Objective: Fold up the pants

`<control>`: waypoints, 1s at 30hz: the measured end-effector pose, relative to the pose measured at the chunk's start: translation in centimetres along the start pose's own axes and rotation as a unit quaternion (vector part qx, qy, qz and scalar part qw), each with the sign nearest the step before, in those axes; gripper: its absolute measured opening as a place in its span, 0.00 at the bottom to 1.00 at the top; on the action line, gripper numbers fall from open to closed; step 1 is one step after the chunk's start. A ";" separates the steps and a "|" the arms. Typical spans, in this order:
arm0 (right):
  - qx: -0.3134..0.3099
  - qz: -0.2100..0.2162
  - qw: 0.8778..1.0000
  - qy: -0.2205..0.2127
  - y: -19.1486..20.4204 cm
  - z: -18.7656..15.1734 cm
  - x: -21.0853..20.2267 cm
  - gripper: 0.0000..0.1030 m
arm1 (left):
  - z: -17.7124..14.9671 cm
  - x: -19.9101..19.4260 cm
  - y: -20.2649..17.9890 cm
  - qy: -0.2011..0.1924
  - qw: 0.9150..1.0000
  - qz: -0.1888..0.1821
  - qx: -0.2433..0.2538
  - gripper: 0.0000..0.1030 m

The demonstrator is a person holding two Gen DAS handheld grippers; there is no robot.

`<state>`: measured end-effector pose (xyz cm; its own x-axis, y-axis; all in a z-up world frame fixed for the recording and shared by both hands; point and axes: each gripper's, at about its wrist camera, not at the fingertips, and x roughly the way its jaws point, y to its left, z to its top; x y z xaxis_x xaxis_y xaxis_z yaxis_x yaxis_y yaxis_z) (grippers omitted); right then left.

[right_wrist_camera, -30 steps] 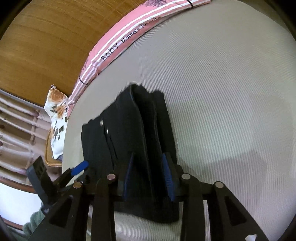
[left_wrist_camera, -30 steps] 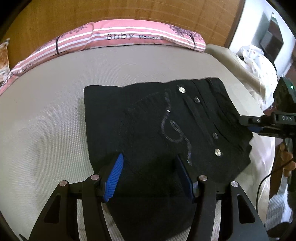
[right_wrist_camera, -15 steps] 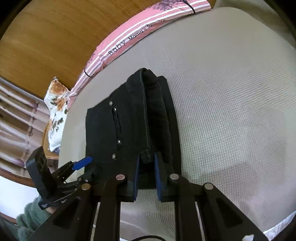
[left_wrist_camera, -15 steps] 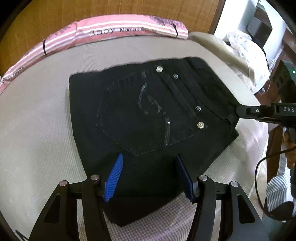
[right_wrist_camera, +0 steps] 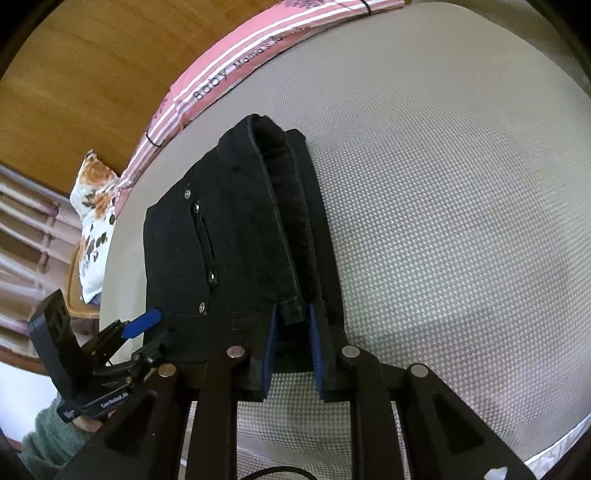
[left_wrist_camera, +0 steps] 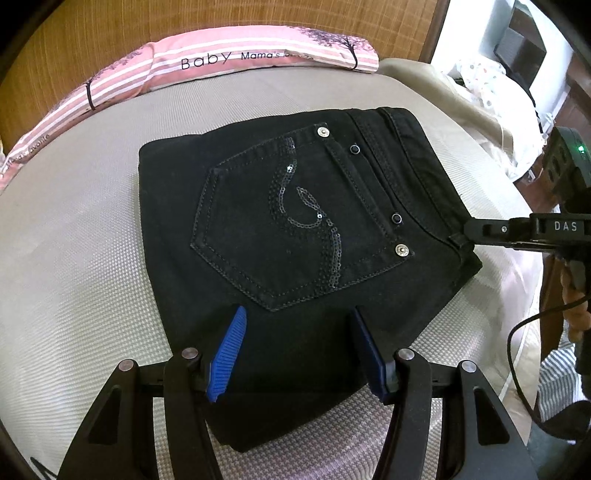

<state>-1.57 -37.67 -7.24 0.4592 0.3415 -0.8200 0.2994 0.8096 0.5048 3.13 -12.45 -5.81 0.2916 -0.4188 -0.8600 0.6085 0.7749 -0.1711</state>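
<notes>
- The folded black pants, slumped and blurred a second ago, now lie flat and sharp on the grey bed.
- The right gripper has just been opening slightly after closing; its blue pads pinch the waistband edge.
- The left gripper stands half open, its fingers straddling the near edge of the cloth; whether the pads press on it is hard to tell.
- A pink striped pillow lies along the wooden headboard.
</notes>
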 end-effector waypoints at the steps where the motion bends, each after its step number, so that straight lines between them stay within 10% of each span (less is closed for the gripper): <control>1: 0.002 -0.001 1.000 0.000 -0.1 0.0 -0.1 0.20 | 0.0 0.0 -0.1 0.000 1.000 0.004 0.001 0.58; 13: -0.026 -0.031 0.999 0.003 0.8 1.4 -0.7 0.44 | 0.9 -2.1 1.6 -0.030 0.998 0.047 -0.015 0.58; 30: -0.037 -0.034 0.999 -0.008 1.3 2.5 -0.6 0.48 | 0.9 -2.2 7.7 -0.026 0.989 0.045 -0.137 0.58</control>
<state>0.59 -38.06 -5.43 0.4529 0.2772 -0.8474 0.2680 0.8641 0.4259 7.79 -5.99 -4.79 0.3774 -0.3596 -0.8534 0.3577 0.9066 -0.2239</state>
